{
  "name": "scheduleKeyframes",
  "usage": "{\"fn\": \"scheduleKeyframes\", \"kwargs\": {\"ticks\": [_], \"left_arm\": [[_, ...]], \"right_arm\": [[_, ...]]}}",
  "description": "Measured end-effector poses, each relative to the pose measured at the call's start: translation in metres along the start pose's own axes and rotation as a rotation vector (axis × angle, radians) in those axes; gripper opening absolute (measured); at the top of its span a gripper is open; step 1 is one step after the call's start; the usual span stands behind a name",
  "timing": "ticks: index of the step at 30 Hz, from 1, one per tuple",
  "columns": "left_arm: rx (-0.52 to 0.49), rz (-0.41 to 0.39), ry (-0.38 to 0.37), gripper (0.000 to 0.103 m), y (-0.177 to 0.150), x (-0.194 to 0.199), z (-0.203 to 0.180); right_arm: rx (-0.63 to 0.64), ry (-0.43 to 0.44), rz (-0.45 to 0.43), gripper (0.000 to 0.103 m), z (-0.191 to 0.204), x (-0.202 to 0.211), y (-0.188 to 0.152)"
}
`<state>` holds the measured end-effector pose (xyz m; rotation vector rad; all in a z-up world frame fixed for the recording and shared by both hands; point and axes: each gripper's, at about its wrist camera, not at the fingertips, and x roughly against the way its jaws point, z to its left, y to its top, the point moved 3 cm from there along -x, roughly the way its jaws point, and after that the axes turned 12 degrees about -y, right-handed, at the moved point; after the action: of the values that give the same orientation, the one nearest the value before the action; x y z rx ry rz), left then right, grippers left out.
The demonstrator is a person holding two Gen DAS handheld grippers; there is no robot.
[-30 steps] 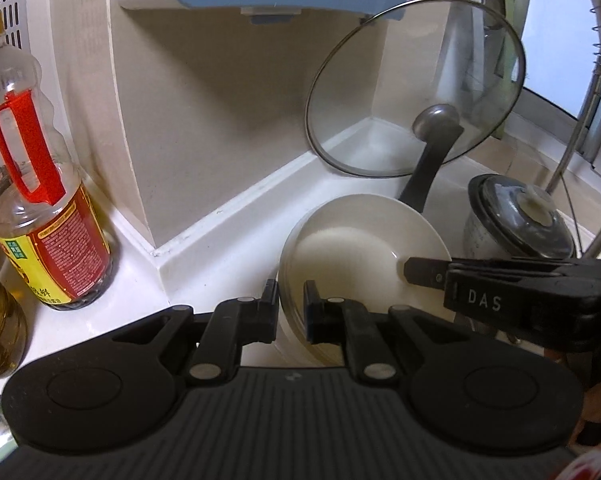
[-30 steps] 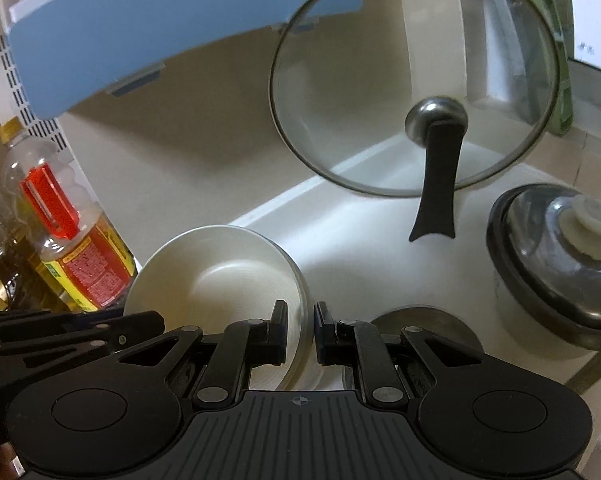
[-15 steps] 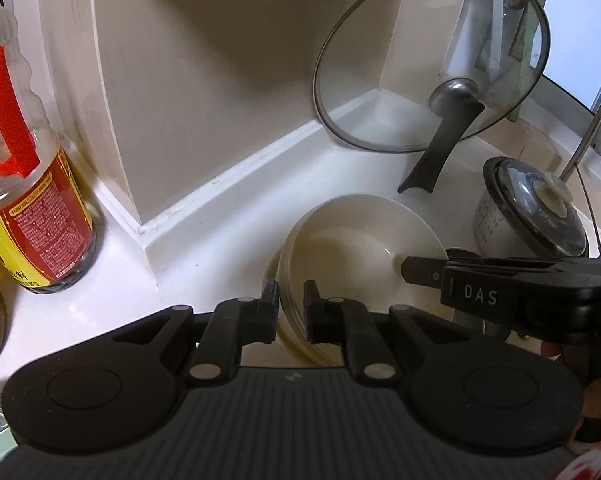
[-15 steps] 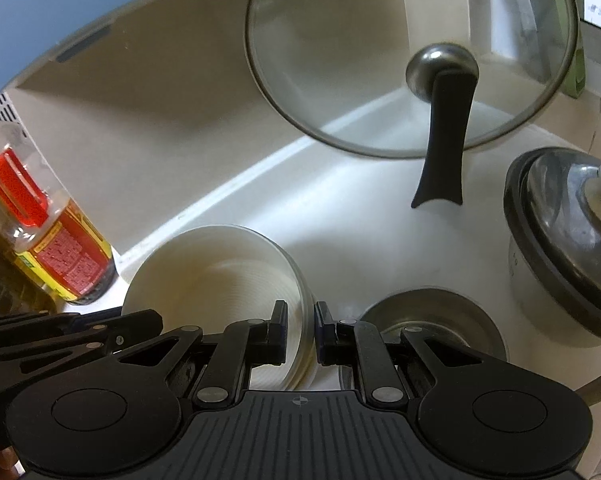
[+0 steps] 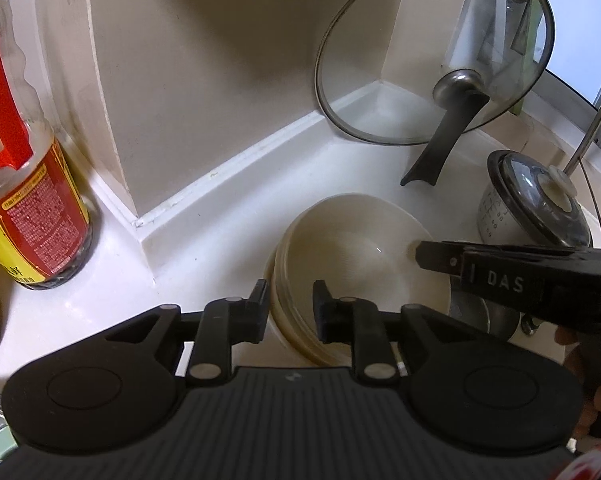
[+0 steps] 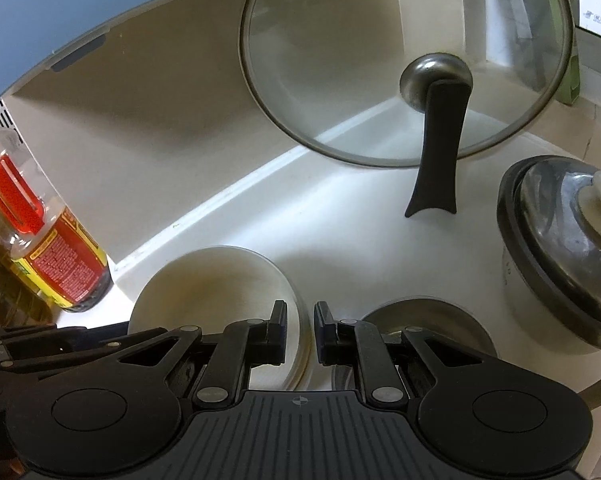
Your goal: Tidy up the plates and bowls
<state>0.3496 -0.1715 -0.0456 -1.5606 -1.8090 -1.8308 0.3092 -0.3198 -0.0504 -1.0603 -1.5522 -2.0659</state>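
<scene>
A stack of white bowls (image 5: 356, 256) rests on the white counter near the wall corner; it also shows in the right wrist view (image 6: 212, 292). My left gripper (image 5: 290, 304) has opened, with its jaws on either side of the stack's near left rim. My right gripper (image 6: 300, 328) is shut on the stack's right rim, and it shows in the left wrist view (image 5: 424, 254) as a black arm across the right side. A steel bowl (image 6: 424, 324) sits just right of the stack.
A glass pan lid (image 6: 404, 60) leans in the corner behind the bowls. A lidded pot (image 6: 568, 248) stands at the right. Oil bottles (image 5: 24, 184) stand at the left on the counter (image 6: 340, 232). A blue wall box (image 6: 40, 32) hangs above.
Both grippers lowered the bowl stack toward the counter and nearer the corner. My left gripper's jaws have widened and released the rim. The right gripper stays closed on the rim.
</scene>
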Motion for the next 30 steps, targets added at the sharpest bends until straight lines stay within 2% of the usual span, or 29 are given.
{"fn": "scheduleKeyframes", "kwargs": {"ticks": [5, 9, 13, 28, 30], "left_arm": [[-0.016, -0.031, 0.034, 0.020, 0.002, 0.007, 0.002], [-0.026, -0.041, 0.033, 0.019, 0.002, 0.009, 0.002], [-0.038, -0.031, 0.016, 0.011, 0.000, 0.007, -0.002], [-0.027, -0.014, 0.021, 0.012, 0.000, 0.004, -0.001], [-0.031, -0.021, 0.023, 0.015, 0.000, 0.006, -0.001]], "right_arm": [[-0.025, 0.022, 0.002, 0.015, -0.005, 0.006, -0.008], [-0.033, 0.027, 0.001, 0.015, -0.005, 0.011, -0.014], [-0.027, 0.020, -0.011, 0.013, -0.003, 0.013, -0.020], [-0.026, 0.018, -0.004, 0.013, -0.003, 0.015, -0.012], [-0.024, 0.022, -0.010, 0.016, -0.003, 0.017, -0.012]]}}
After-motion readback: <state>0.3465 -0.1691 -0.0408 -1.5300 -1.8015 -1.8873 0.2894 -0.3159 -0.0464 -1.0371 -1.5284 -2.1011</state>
